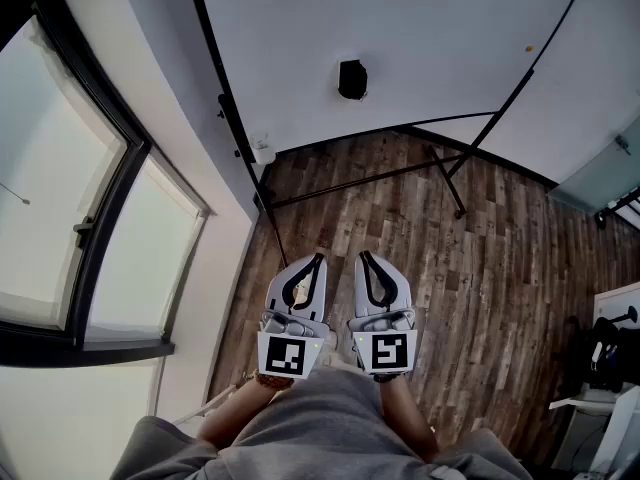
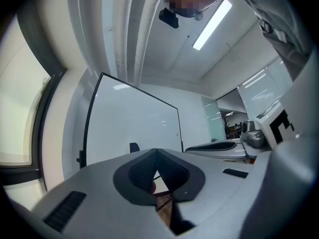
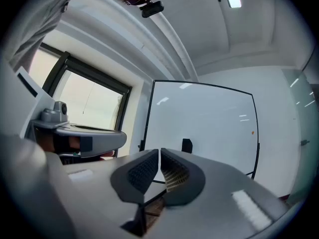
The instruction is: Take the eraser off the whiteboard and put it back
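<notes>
**Both my jaws closed, eraser on the board ahead**

Head view: my left gripper and right gripper sit side by side close to my body, each with its jaws drawn together and holding nothing. Ahead stands the whiteboard with the black eraser stuck low on its face, well apart from both grippers. Between us lies the wooden floor, crossed by the dark legs and crossbar of the board's stand. A dark-framed window runs along my left. A small orange spot marks the board's far right.

Left gripper view: my jaws meet at the tips. The eraser shows just left of them, on the board's lower part. My right gripper reaches in from the right, under a ceiling light.

Right gripper view: only a thin slit shows between my jaws, with the eraser just right of them, low on the board. My left gripper lies at the left, before the window.
</notes>
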Demonstrator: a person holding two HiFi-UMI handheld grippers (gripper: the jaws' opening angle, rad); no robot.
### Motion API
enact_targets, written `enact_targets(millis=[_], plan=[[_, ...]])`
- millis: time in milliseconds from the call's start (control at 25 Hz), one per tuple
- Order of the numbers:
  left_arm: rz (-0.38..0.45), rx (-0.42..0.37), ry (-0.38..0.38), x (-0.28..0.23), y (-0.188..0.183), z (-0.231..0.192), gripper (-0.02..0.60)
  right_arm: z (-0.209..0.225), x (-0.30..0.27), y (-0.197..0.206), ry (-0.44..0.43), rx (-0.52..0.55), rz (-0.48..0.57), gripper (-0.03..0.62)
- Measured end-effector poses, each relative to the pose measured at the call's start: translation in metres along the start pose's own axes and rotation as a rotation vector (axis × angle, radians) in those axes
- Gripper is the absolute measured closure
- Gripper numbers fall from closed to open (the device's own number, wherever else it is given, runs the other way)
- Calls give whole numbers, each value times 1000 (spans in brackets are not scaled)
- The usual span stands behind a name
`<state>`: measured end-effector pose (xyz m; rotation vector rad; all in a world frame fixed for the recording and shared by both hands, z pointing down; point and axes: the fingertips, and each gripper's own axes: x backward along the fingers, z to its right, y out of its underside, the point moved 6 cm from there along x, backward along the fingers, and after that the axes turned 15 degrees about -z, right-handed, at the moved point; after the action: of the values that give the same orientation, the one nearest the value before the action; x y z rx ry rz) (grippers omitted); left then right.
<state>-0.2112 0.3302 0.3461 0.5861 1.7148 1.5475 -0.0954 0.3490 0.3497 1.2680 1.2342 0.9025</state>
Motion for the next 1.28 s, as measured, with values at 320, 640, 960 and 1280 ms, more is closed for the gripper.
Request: enact_targets(millis=[320, 640, 960, 1280], plan=[[-5, -5, 10, -4, -1, 9, 572, 9, 8, 5, -10, -47, -7, 568], [-8, -1, 18, -14, 0, 12, 574, 20, 6, 11, 10, -54, -37, 568], [-12, 0, 20, -26, 0, 10, 574, 30, -3, 15, 7, -62, -56, 568], [-29, 0, 11, -37, 0, 9, 574, 37, -12, 16, -4, -70, -64, 568]])
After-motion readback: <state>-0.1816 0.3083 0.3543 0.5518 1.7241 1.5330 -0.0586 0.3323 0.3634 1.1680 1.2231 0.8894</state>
